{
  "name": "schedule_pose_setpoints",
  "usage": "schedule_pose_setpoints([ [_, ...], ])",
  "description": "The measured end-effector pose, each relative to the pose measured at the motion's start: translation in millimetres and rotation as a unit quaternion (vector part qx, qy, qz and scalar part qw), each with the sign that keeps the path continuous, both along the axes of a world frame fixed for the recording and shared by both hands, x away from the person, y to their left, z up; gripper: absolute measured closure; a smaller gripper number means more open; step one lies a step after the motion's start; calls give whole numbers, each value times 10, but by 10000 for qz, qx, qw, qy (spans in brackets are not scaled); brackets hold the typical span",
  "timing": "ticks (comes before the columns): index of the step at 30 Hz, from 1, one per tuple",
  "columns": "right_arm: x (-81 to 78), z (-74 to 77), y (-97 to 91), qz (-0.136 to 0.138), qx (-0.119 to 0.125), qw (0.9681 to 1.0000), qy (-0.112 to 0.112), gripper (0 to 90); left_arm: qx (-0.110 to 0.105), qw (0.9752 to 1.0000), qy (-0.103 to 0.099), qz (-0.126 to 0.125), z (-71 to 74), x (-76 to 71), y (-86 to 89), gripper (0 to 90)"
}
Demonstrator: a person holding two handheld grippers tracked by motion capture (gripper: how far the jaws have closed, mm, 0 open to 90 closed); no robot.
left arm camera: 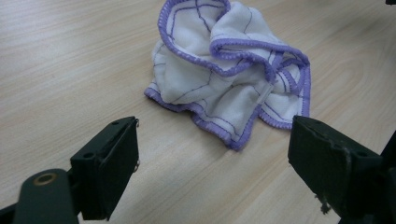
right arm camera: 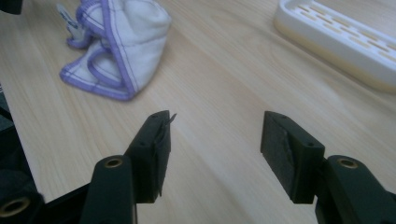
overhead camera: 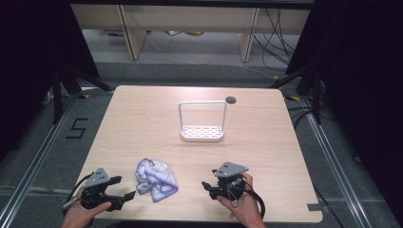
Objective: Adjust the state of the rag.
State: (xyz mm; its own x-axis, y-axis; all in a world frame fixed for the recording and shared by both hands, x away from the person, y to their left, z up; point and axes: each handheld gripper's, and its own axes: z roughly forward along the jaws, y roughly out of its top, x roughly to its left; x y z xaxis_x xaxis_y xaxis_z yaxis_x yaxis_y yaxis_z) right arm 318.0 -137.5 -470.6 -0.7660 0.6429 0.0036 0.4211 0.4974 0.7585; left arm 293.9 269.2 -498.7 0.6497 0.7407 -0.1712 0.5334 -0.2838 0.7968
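Left claw (left arm camera: 212,163) was spread wide just short of the crumpled white cloth with purple stitched edging (left arm camera: 229,70) lying on the light wooden worktop (overhead camera: 142,118), right claw (right arm camera: 215,154) gaping too and empty, so nothing grabbed yet.

Quick count of the table

One crumpled cloth (overhead camera: 156,179), one white rack (overhead camera: 202,122), two grippers: left gripper (overhead camera: 124,188), right gripper (overhead camera: 205,186).

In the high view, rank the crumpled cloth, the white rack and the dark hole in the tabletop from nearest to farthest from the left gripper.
From the left gripper:
1. Crumpled cloth, just beside its open fingers, near edge.
2. White rack, mid-table, farther back.
3. Dark hole, behind the rack, near the far edge.
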Motion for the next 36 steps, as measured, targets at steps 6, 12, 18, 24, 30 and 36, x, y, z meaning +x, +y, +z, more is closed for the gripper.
schedule_pose_setpoints([
  [6,87,45,311,334,68,9994,-56,482,-36,9999,18,97,14,1,22,164],
  [12,165,49,684,734,31,9973,-61,526,-39,9996,34,269,-7,40,83,165],
  [18,232,26,971,1036,-3,9946,-102,566,-13,9994,49,331,1,46,113,165],
  [24,253,9,1236,1239,-78,9922,-54,589,-8,9993,79,352,-3,47,117,166],
  [30,264,-40,1389,1305,-21,9914,95,578,-51,9993,60,360,5,45,121,170],
  [36,301,-106,1533,1442,-177,9894,26,559,11,9993,92,355,7,52,132,173],
])
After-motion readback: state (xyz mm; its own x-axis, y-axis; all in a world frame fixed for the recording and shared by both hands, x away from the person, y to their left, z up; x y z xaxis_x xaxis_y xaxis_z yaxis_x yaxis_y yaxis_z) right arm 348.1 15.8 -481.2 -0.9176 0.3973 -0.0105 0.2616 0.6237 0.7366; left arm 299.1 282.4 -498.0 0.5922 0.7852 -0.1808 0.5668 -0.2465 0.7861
